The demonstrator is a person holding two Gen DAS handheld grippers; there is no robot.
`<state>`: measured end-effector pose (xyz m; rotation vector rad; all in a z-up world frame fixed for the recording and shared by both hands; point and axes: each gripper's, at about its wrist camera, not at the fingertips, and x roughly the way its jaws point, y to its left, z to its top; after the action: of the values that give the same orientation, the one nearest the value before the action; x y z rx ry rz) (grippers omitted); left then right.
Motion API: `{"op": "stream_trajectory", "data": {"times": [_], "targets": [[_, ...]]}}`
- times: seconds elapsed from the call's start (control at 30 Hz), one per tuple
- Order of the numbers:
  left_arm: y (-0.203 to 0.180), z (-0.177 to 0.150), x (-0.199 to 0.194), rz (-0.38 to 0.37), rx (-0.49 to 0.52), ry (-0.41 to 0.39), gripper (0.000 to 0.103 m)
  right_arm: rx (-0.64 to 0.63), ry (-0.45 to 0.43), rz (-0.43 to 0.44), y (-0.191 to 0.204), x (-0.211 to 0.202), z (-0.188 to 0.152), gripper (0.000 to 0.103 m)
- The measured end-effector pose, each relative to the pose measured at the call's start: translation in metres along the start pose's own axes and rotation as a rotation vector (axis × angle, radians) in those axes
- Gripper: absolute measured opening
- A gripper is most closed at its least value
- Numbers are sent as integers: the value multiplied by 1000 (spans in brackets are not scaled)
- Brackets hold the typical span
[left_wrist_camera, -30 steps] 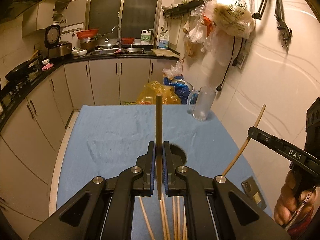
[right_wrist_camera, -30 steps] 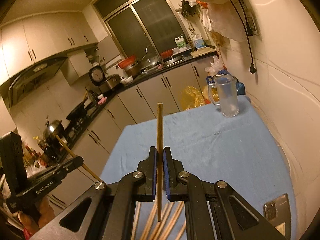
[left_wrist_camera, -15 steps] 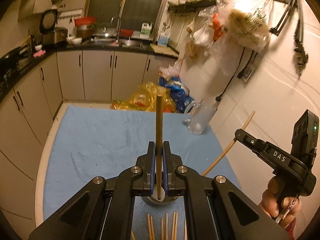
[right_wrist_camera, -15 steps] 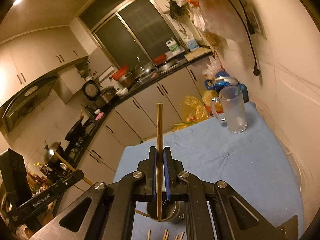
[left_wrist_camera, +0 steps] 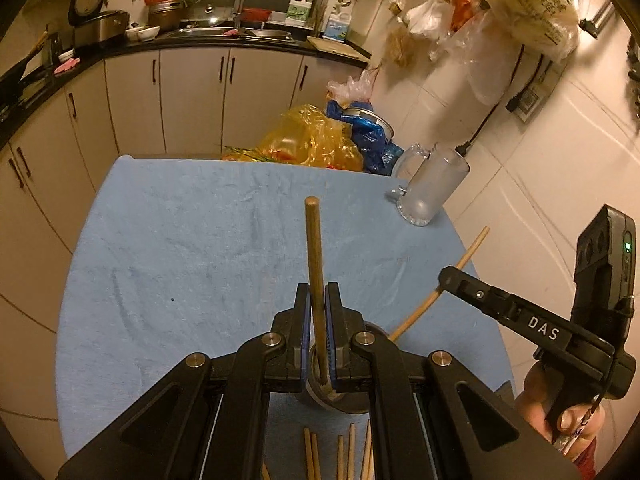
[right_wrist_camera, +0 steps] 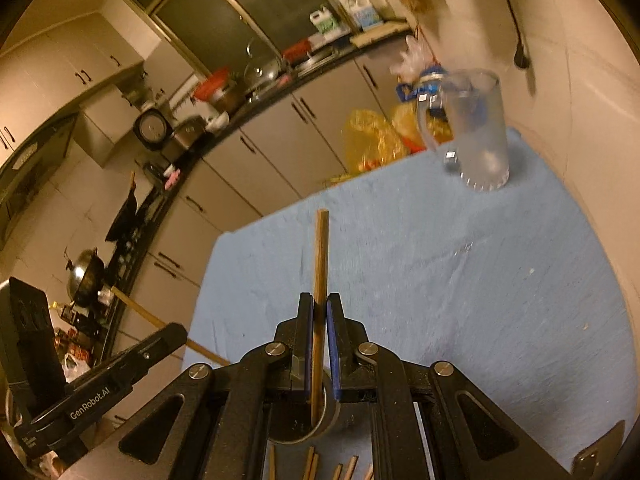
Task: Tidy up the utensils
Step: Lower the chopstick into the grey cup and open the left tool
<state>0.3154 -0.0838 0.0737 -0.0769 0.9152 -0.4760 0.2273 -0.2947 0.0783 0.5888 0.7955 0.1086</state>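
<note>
My left gripper [left_wrist_camera: 318, 322] is shut on a wooden chopstick [left_wrist_camera: 314, 264] held upright, its lower end inside a round metal holder [left_wrist_camera: 340, 400] on the blue cloth. My right gripper [right_wrist_camera: 319, 328] is shut on another chopstick [right_wrist_camera: 321, 256], its lower tip over the same holder [right_wrist_camera: 304, 428]. Each gripper shows in the other's view: the right one [left_wrist_camera: 452, 280] at the right, the left one [right_wrist_camera: 176, 332] at the left. Several loose chopsticks [left_wrist_camera: 344, 456] lie on the cloth in front of the holder; they also show in the right wrist view [right_wrist_camera: 312, 464].
A frosted glass mug [left_wrist_camera: 430, 190] stands at the table's far right corner [right_wrist_camera: 476, 140]. The blue cloth [left_wrist_camera: 180, 248] covers the table. A tiled wall [left_wrist_camera: 560, 152] runs close along the right edge. Plastic bags [left_wrist_camera: 308, 144] sit on the floor beyond the table.
Both grippers have tilted down and come in over the metal holder. The chopstick tips now reach into or just above its mouth. Both stay shut on their chopsticks.
</note>
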Motion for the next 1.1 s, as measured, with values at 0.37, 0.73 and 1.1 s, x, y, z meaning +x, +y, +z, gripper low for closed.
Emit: {"op": "stream_trajectory", "data": {"times": [0.37,0.73,1.1], "targets": [[-2,-3,-27,-1,26,-67,25,5,-41,16,-1,-22,-6,33],[10,-52,-78,-10,-3,-112,29,-26,-94,31,-3,-81,-50,36],[11,-153,-91,65,25,-127,39,-112,-24,-62,-21,-88,-142,37]]}}
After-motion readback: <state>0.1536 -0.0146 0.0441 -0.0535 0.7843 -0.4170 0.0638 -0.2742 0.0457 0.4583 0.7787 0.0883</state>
